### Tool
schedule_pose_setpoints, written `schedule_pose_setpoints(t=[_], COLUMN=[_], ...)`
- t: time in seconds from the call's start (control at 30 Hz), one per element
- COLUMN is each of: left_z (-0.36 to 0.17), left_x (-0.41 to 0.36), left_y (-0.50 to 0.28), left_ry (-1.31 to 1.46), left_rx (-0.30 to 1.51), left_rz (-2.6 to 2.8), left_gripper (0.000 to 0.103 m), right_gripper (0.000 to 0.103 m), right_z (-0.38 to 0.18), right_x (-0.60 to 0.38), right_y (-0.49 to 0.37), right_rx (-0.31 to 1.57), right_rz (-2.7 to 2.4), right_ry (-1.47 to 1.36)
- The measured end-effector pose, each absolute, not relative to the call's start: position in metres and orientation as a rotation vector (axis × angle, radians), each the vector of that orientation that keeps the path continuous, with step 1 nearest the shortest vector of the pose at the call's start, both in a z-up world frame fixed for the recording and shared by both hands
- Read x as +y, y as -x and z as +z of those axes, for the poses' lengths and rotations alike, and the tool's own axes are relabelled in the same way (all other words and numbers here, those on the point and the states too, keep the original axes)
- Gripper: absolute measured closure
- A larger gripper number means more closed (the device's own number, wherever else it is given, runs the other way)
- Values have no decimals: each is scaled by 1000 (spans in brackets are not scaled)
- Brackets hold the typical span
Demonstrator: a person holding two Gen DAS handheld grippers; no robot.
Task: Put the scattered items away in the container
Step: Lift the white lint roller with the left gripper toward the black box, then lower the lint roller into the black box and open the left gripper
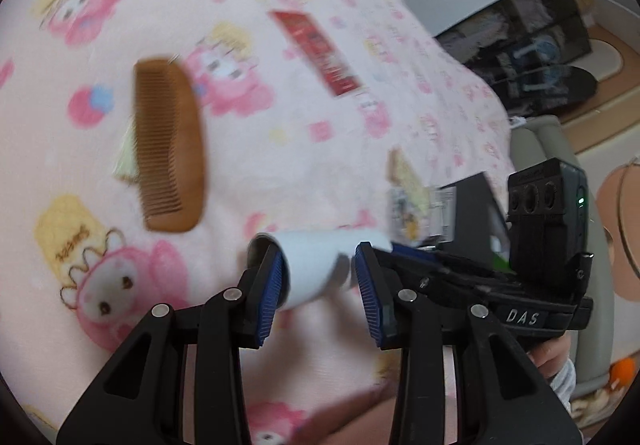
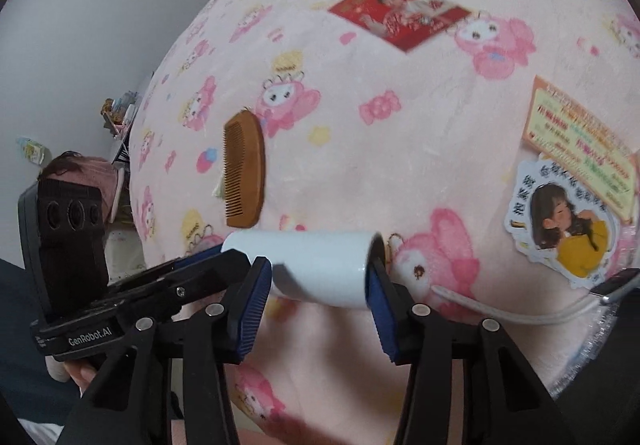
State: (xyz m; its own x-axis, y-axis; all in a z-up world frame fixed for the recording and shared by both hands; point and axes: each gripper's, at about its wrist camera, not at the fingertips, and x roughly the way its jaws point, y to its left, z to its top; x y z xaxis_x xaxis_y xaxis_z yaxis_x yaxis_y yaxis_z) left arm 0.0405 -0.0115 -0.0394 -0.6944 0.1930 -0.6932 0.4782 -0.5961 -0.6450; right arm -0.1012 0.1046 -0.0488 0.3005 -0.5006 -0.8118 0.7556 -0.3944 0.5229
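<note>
Because the white cylinder (image 1: 332,245) is fat and smooth, the left hand-held gripper (image 1: 318,273) straddles its body low in the centre of the left wrist view. The left blue pad (image 1: 268,293) lies against the cylinder and the other sits just beside it. Motion blur hides whether they squeeze, so I cannot tell if this is a pinch. From the right edge the right hand-held gripper (image 1: 404,248) reaches in to the cylinder's far end, probably to steady something that would roll on the soft pink blanket (image 1: 80,185). The wooden comb (image 1: 168,145) lies flat at mid-left and the red card (image 1: 316,53) above centre, both apart from the cylinder and waiting.

In the right wrist view the cylinder lies crosswise, low and central. The right hand-held gripper stands spread wide, one pad over the cylinder's right end and the other in front of its middle, so it brackets rather than clamps. The left hand-held gripper comes in from the lower left to the cylinder's left end. At the lower right a clear container rim (image 2: 588,357) curves in. A girl sticker (image 2: 564,229) and a yellow card (image 2: 580,141) sit by it, whether inside I cannot tell. That looks like the cylinder's destination.
</note>
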Motion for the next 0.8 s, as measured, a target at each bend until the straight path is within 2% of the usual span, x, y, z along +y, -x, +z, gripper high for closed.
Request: schedule_pose_setpoints(t=[0.4,0.5,0.8], left_z=[69,84,85], left_x=[87,135,262], left_y=[22,61,169], left_ry=[-1200,-1286,-1545], left_rx=[1080,969,862], left_rz=[-2739,-2842,-2971], left_gripper=[67,67,67], right_gripper=[59,59,59], right_z=[57,76,85], right_x=[226,275,420], right_y=[126,143,206], right_rx=[113,102,1], right_rz=[-1579,-1667,-1895], right_ry=[-1266,-1243,-1248])
